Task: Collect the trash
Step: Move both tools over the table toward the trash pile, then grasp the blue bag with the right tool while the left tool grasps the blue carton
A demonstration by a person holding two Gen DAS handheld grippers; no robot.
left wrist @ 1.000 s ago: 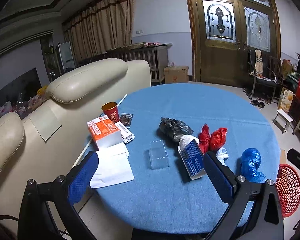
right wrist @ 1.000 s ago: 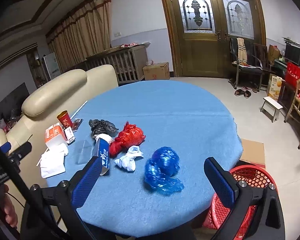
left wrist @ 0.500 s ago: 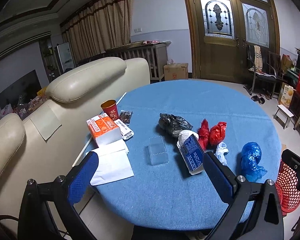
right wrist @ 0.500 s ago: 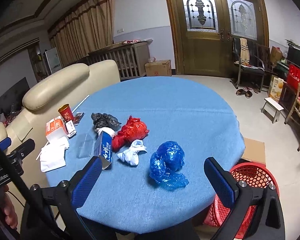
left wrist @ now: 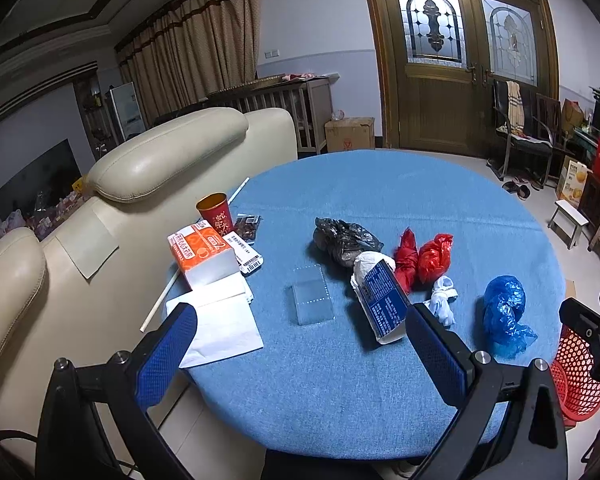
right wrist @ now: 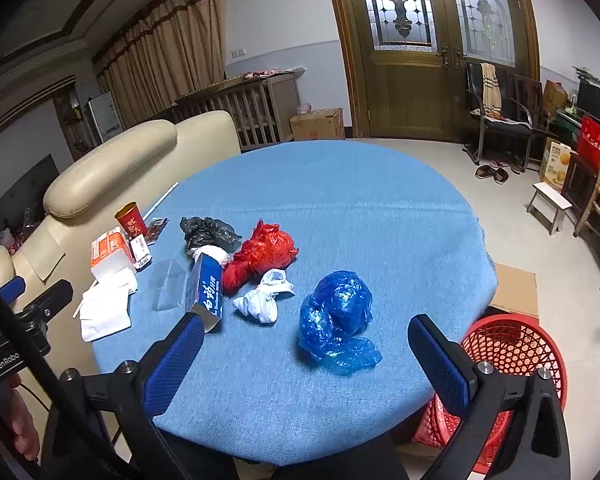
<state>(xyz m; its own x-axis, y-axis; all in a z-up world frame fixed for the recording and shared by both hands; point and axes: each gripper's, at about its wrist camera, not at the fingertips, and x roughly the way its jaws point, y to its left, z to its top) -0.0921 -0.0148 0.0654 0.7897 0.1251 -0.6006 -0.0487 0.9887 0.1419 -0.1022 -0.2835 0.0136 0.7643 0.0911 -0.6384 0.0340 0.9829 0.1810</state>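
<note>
- My right gripper [right wrist: 304,346] hangs spread and empty over the near edge of the round blue-clothed table [right wrist: 340,200], now slightly farther back than a second ago.
- My left gripper [left wrist: 300,340] is likewise spread, holding nothing.
- Just ahead of the right one lies the crumpled blue plastic bag [right wrist: 338,314], with the white wad [right wrist: 264,294] and red plastic bags [right wrist: 262,256] beyond.
- The red mesh basket [right wrist: 512,354] stands below the table's right edge.
- Nothing is collected yet; I judge the blue bag the easiest first grab.
</note>
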